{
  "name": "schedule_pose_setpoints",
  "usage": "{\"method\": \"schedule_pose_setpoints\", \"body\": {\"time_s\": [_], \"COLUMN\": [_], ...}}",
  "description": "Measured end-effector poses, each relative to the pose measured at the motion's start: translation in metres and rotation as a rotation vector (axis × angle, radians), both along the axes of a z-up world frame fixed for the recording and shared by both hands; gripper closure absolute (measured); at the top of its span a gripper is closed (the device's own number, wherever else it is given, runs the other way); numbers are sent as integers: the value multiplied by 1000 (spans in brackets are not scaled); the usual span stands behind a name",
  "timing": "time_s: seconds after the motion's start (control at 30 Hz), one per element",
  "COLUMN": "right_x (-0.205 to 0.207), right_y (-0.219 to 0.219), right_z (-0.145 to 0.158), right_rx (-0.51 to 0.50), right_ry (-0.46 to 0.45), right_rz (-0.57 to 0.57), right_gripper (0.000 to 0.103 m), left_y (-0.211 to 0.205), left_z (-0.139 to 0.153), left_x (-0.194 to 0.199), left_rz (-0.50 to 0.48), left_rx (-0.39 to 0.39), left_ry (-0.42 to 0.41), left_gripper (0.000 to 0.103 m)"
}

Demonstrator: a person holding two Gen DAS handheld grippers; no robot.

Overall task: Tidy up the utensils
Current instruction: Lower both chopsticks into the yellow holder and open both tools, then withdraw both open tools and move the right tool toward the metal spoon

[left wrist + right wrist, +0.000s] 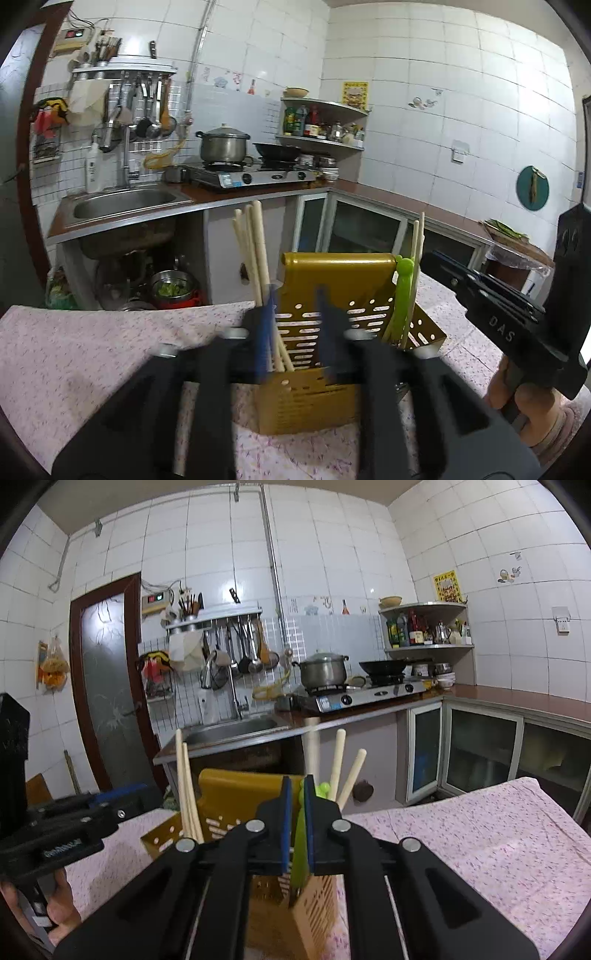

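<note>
Black hand-held gripper [297, 797] with blue pads [285, 823], silver pivot screws [255, 826], white lettering on the body

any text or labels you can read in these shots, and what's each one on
"DAS": raised letters on the black body of the right gripper, seen from the left wrist view.
White label on the body of the left gripper: blurred, not readable.
Red digits on the wall control box: too small to read.
Yellow poster on the tiles: print too small.
Stove sticker and bottles on the corner shelf: unreadable.
</note>
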State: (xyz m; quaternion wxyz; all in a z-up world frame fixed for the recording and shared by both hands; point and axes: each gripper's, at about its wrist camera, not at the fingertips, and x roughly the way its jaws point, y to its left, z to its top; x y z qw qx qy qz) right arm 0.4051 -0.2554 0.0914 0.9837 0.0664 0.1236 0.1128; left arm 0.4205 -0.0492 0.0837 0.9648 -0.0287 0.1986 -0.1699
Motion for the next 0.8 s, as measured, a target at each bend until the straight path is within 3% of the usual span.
{"method": "schedule_pose_setpoints", "body": {"time_s": [0.03, 0.07, 0.1, 0.13, 0.23, 0.37, 0.53, 0.8], "right_x": [-2, -9, -14, -21, -38, -66, -107, -146], "right_y": [0, -3, -5, -8, -15, -27, -37, -52], "right_z": [2, 5, 7, 9, 14, 11, 0, -25], "right_rx": [-2, 0, 4, 7, 1, -16, -51, -101], "right_ry": [4, 3, -2, -9, 19, 69, 147, 266], "right_rz": [-1, -5, -14, -27, -37, -61, -112, -144], "right_gripper": [85, 75, 54, 49, 49, 39, 25, 24], "left_y": [2, 3, 3, 3, 6, 13, 15, 20], "left_z": [4, 7, 9, 12, 14, 11, -4, -42], "left_x": [-7, -14, -21, -27, -45, -74, -114, -159], "left_rz": [19, 28, 30, 29, 36, 13, -3, -40], "left_rx": [8, 15, 26, 33, 48, 33, 52, 30], "left_ry": [-17, -28, -28, -24, -5, 34, 98, 230], "left_gripper": [46, 39, 38, 35, 16, 6, 5, 5]}}
